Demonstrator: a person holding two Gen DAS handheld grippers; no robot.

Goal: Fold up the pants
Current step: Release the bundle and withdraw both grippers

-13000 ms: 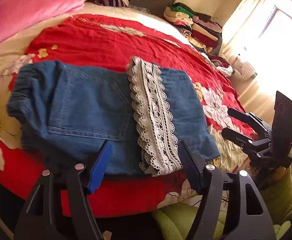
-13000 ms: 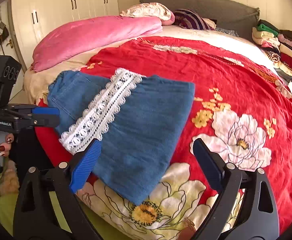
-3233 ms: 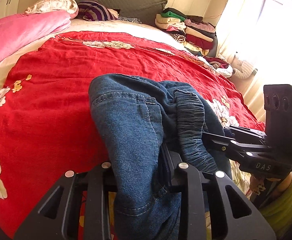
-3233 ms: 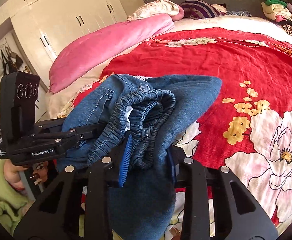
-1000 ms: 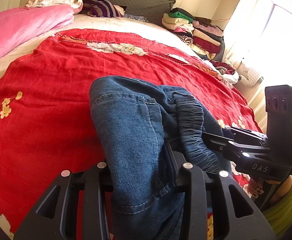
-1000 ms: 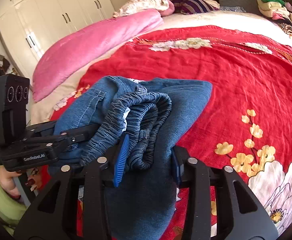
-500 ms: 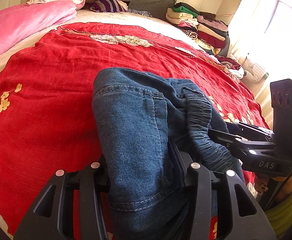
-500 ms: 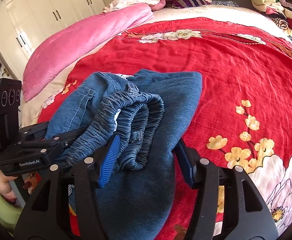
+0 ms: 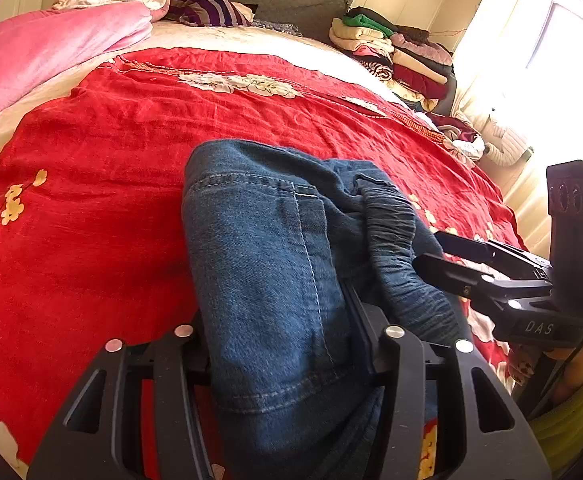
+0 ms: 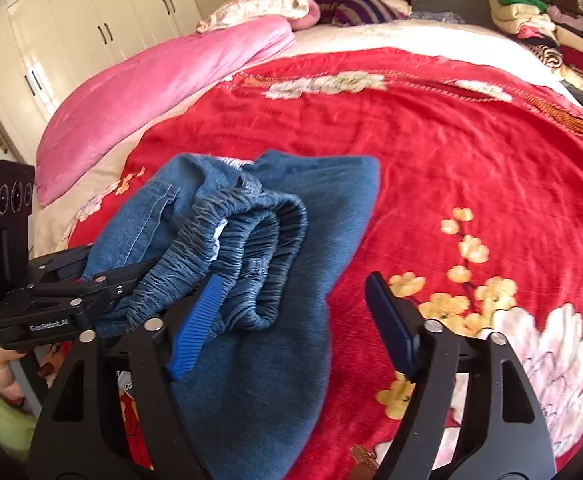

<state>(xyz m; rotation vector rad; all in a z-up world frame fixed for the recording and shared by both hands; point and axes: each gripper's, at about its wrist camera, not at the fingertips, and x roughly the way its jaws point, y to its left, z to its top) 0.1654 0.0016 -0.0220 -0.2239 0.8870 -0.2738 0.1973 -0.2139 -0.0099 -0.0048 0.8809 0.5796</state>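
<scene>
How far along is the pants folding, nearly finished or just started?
Nearly finished, it seems. The jeans are already a compact folded bundle. The left gripper has its jaws clamped on the denim, while the right gripper has its jaws open around the bundle. Left to do: let go and leave the bundle flat on the red bedspread.

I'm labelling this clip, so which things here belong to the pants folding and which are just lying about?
In the job:
- blue denim pants
- left claw, shut on them
- right claw, open

Lying about:
- pink velvet quilt
- stack of folded clothes
- striped purple pillow
</scene>
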